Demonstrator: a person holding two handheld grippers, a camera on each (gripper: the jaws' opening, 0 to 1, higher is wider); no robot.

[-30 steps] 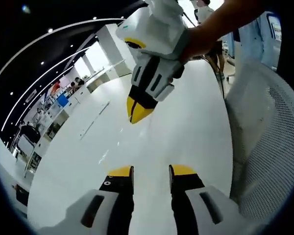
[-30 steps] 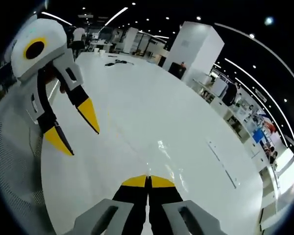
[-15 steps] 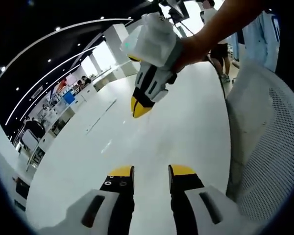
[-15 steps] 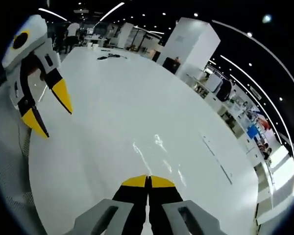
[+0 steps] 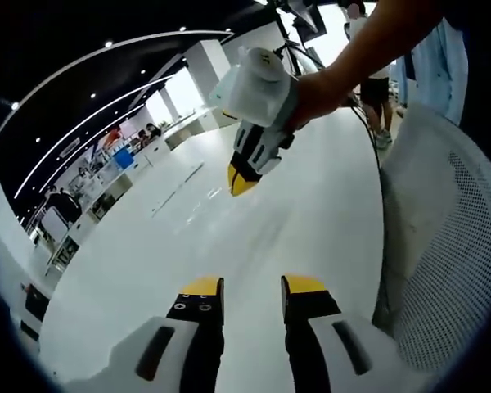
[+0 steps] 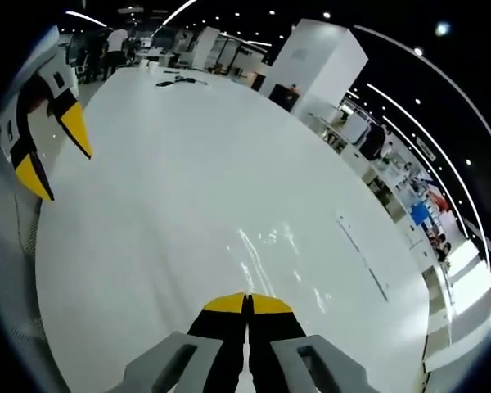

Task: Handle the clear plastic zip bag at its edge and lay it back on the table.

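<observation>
The clear zip bag [image 6: 266, 246] shows only as faint shiny creases lying flat on the white table [image 6: 172, 164], a short way ahead of my right gripper [image 6: 247, 300]. That gripper is shut, yellow tips together with nothing seen between them. In the left gripper view the same glints of the bag [image 5: 203, 205] lie just left of the right gripper [image 5: 241, 182], which a hand holds above the table, tips pressed together. My left gripper [image 5: 252, 286] hovers open over bare tabletop. From the right gripper view the left gripper [image 6: 53, 151] hangs open at the left edge.
A white mesh chair back [image 5: 442, 246] stands against the table's right edge in the left gripper view. A thin seam [image 6: 362, 258] runs across the tabletop. Small dark items [image 6: 176, 82] lie at the table's far end. People and desks fill the hall beyond.
The two grippers have drawn apart: the right one sits farther off in the left gripper view, and the left one has slid to the right gripper view's left edge. Jaw states are unchanged.
</observation>
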